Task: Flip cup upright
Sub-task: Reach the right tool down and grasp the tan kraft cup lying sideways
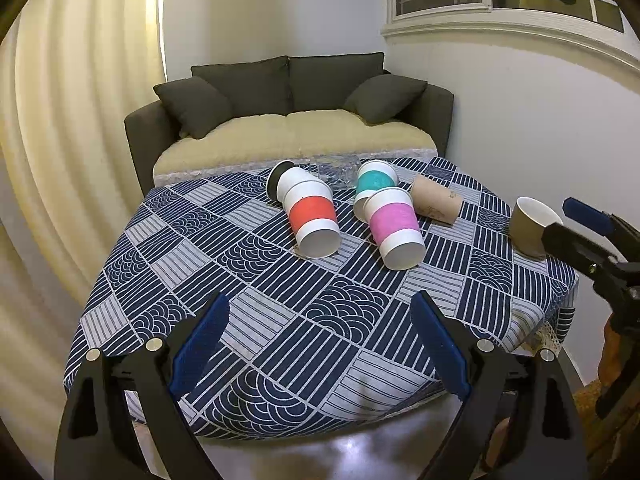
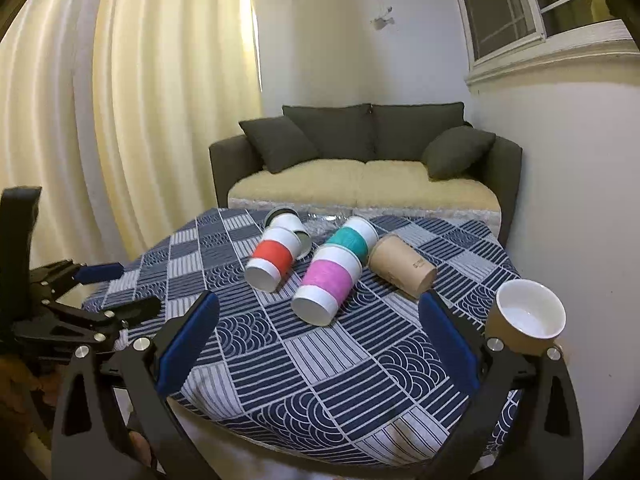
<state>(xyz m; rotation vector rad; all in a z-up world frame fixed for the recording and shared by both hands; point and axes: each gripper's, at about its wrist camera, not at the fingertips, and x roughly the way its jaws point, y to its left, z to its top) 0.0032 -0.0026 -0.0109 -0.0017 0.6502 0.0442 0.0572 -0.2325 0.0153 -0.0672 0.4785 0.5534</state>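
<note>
Several cups lie on their sides on the blue patterned tablecloth [image 1: 280, 304]: a red-banded cup [image 1: 313, 218] [image 2: 273, 259], a pink-banded cup [image 1: 394, 228] [image 2: 326, 285], a teal-banded cup [image 1: 374, 182] [image 2: 352, 238], a plain brown cup [image 1: 436, 199] [image 2: 402, 268] and a white cup with a dark lid [image 1: 286, 182] [image 2: 286, 222]. A brown cup with a white inside [image 1: 532, 224] [image 2: 528, 318] stands upright at the table's right edge. My left gripper [image 1: 320, 336] is open and empty over the near table edge. My right gripper [image 2: 316, 340] is open and empty, left of the upright cup.
A clear glass object [image 1: 334, 170] lies at the table's far edge behind the cups. A dark sofa [image 1: 288, 120] with a beige cover stands just beyond the table. Curtains hang at the left and a white wall runs along the right.
</note>
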